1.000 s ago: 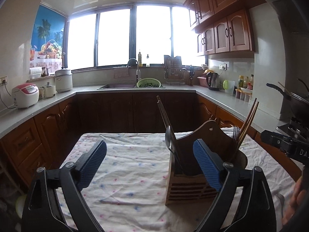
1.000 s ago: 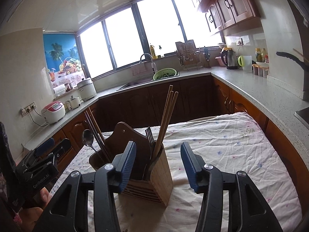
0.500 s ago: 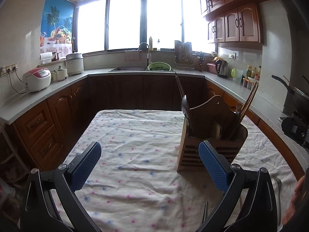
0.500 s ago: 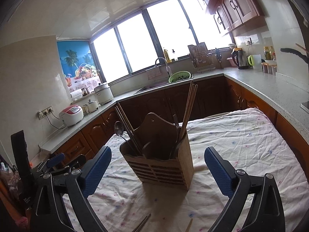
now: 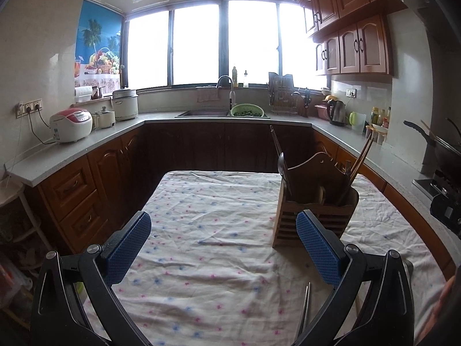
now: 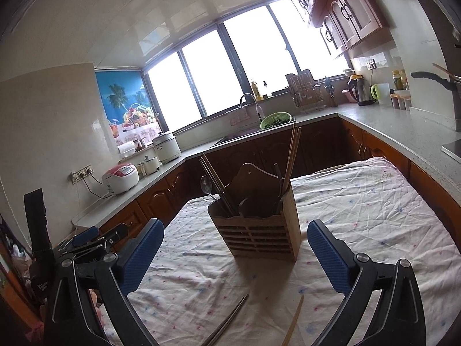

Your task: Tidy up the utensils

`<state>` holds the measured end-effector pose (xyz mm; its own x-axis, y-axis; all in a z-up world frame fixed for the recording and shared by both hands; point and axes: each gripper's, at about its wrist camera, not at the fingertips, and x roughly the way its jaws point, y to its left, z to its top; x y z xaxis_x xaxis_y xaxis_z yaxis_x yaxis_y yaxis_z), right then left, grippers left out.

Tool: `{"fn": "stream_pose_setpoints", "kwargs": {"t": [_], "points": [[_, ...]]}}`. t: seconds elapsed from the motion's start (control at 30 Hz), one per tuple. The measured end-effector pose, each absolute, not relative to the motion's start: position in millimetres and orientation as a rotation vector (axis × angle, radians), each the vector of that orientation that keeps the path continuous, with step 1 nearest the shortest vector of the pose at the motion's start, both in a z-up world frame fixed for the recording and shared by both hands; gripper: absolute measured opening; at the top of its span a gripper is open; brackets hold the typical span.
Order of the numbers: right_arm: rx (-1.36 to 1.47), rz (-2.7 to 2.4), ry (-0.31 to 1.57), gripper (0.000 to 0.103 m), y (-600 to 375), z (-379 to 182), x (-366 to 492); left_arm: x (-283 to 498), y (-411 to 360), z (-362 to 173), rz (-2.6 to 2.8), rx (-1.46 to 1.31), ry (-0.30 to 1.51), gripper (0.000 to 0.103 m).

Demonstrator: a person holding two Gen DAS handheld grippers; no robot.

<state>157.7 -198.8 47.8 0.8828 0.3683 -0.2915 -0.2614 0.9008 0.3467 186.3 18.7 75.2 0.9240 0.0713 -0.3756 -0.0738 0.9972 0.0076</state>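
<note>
A slatted wooden utensil holder [image 6: 259,230] stands on the cloth-covered table [image 6: 360,207]. It holds dark chopsticks, a spoon, a fork and light wooden chopsticks. It also shows in the left wrist view [image 5: 314,210]. Metal chopsticks [image 6: 227,321] and a wooden chopstick [image 6: 294,321] lie on the cloth near me; the metal pair shows in the left wrist view [image 5: 304,308]. My right gripper [image 6: 234,255] is open and empty, in front of the holder. My left gripper [image 5: 223,245] is open and empty, left of the holder.
Grey counters with wooden cabinets [image 5: 86,178] run around the table on three sides. Rice cookers [image 5: 70,125] stand at the left, a sink with a green colander [image 5: 247,111] at the back, and a kettle [image 5: 337,112] and a wok [image 5: 443,150] at the right.
Both grippers have pulled back from the holder and opened wider. The loose chopsticks on the cloth have come into view near me.
</note>
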Motion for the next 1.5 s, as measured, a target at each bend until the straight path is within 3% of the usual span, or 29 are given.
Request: {"fn": "stream_pose_setpoints", "kwargs": {"t": [0.77,1.17,1.5], "points": [[0.163,0.321,0.292,0.103,-173.0,49.8,67.1,77.5,22.5,61.2,0.032,-0.038,0.354,0.103],[0.130,0.185,0.312,0.103,-173.5,-16.9,34.1,40.8,22.1,4.3,0.062,-0.043,0.331,0.103],[0.072,0.139,0.334,0.103,-170.2,-36.2,23.2,33.7,10.9,-22.2,0.060,0.004,0.371,0.103]]}}
